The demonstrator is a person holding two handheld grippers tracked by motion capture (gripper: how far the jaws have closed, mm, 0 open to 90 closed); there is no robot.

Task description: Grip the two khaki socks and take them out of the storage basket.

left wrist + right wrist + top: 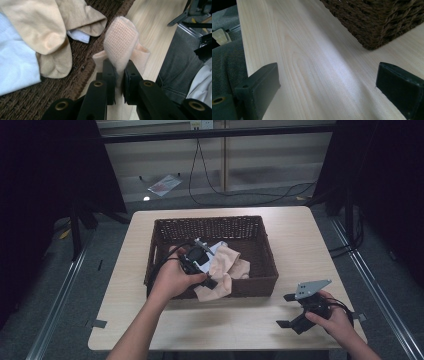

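Socks lie heaped in the brown wicker basket [165, 227], which sits at the middle of the pale wooden worktop [295, 235]. One peach sock [220, 277] hangs over the basket's near rim, at about six o'clock of the basket, with its lower end draped down the outer wall toward the worktop. The left tool [206, 281] is clamped on this sock: in the left gripper view its two black jaws stand close together with a ribbed fold of the sock [120, 42] pinched between them, the fabric rising upright from the grip. The left hand [172, 277] holds this tool just over the near rim.

Inside the basket, at about ten o'clock of the pinched sock in the left gripper view, a tan sock [47, 27] lies across white cloth [15, 62], and a small white cuff [78, 36] peeks from under the tan one.

The right tool [285, 310] rests low at the worktop's near right corner, at about four o'clock of the basket and well apart from it, held by the right hand [335, 320]. Its jaws stand wide apart, with bare wood between them in the right gripper view and the basket's corner [374, 22] at about one o'clock.
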